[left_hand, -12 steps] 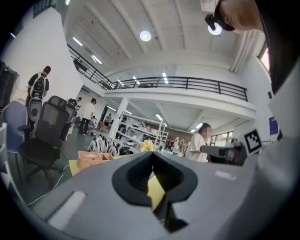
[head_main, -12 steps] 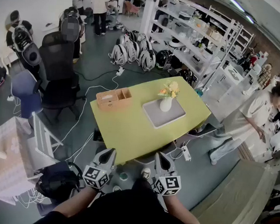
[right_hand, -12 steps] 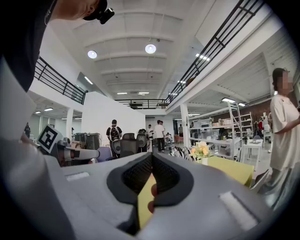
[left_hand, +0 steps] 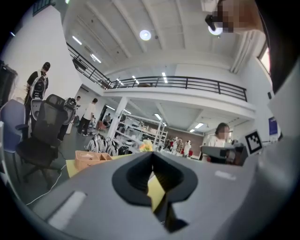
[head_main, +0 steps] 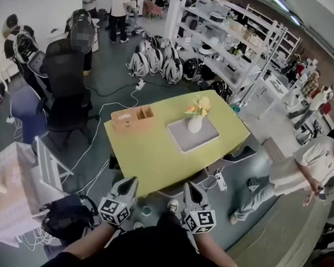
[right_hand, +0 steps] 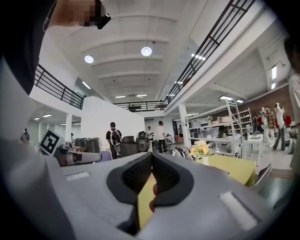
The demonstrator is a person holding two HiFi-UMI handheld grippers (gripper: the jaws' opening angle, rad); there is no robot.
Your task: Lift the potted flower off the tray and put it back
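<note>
Table: a yellow-green table (head_main: 148, 157) stands beyond both tools.
Tray: a grey tray (head_main: 184, 138) lies flat on the table's right half.
Potted flower: the potted flower (head_main: 196, 118), a white pot with yellow and orange blooms, stands upright on the far part of the tray.
Wooden box: an open wooden box (head_main: 134, 122) sits on the table left of the tray, apart from it. It is split into compartments, and their contents are too small to tell.
Left gripper: the left gripper (head_main: 130, 182) is held level off the table's near edge, its jaws pressed together on nothing.
Right gripper: the right gripper (head_main: 190, 186) is just beside the left, level, its jaws pressed together and empty, well apart from the flower.
</note>
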